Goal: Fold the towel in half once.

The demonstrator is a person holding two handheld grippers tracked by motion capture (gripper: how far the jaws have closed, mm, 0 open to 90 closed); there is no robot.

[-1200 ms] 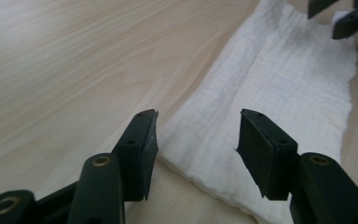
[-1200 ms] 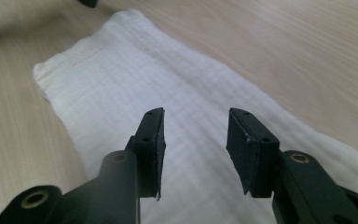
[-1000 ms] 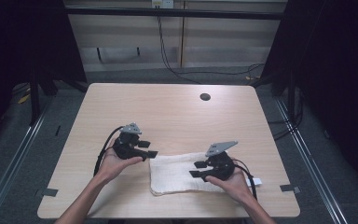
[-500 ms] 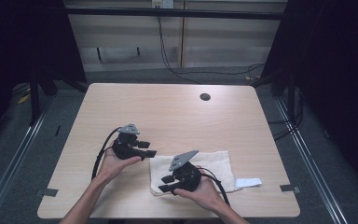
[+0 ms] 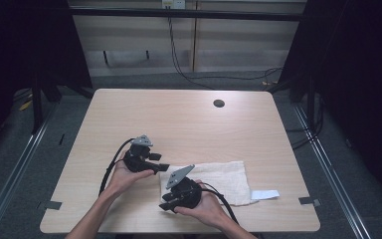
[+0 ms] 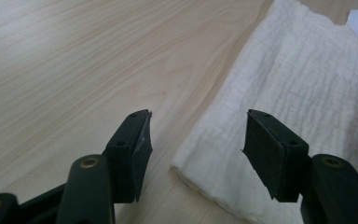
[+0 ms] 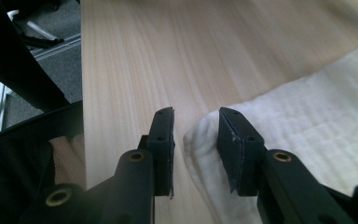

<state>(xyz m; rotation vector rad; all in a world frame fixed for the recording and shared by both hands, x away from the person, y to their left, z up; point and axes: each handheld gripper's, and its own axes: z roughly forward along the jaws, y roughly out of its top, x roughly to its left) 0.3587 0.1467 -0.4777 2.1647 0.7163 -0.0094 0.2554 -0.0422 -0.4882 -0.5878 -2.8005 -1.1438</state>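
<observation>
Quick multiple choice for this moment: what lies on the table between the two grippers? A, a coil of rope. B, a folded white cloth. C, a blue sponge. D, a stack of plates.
B: a folded white cloth with a crinkled weave lies on the wooden table, its corner between the jaws of the left gripper and its folded edge at the jaws of the right gripper.

One white cloth point(image 5: 214, 178) is seen on one wooden table point(image 5: 179, 119), and one small white label point(image 5: 264, 194) is found at the cloth's edge. Two grippers are counted, the left gripper point(image 5: 160, 162) and the right gripper point(image 5: 165, 203). One dark round hole point(image 5: 219, 103) is noted in the tabletop.
</observation>
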